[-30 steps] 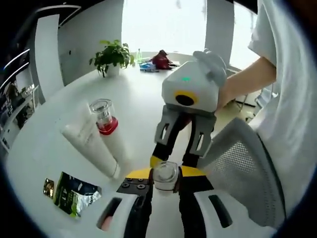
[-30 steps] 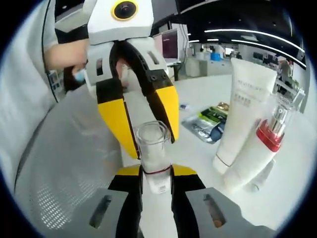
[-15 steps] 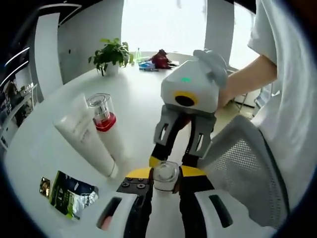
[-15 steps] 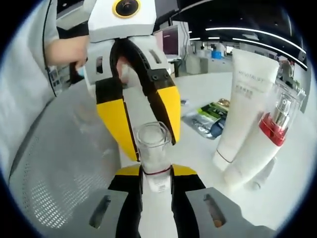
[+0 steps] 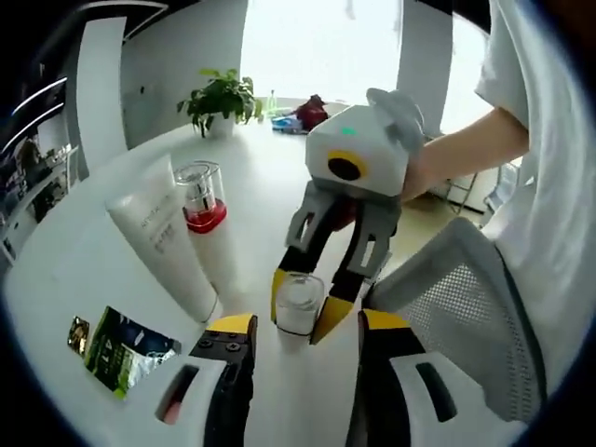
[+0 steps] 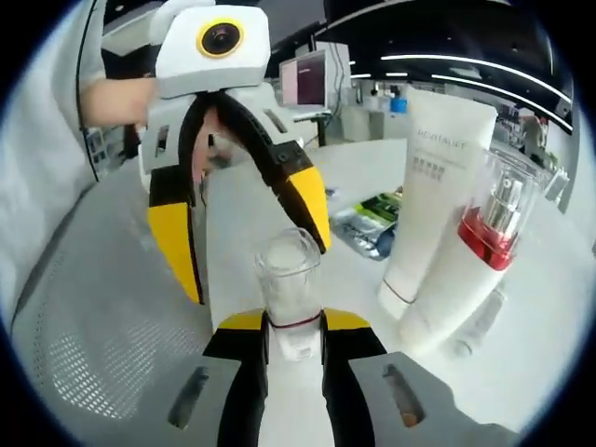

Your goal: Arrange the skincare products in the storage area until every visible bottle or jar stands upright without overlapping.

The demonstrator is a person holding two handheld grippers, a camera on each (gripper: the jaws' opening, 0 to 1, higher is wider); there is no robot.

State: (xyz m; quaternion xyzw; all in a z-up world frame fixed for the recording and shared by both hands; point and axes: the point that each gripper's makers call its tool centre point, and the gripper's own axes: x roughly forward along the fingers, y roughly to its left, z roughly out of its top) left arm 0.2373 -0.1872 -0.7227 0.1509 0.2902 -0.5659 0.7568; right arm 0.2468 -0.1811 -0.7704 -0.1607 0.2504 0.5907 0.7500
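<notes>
Right now the right gripper [image 6: 294, 340] is clamping the small clear bottle [image 6: 289, 289] upright, just beside the white tube [image 6: 424, 186]; the left gripper [image 6: 247, 247] is facing it, gaping wide.

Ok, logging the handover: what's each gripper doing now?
Left gripper: open, jaws apart beside the bottle.
Right gripper: shut on the bottle.

Opposed close views, shared bottle [image 5: 299, 304]
</notes>
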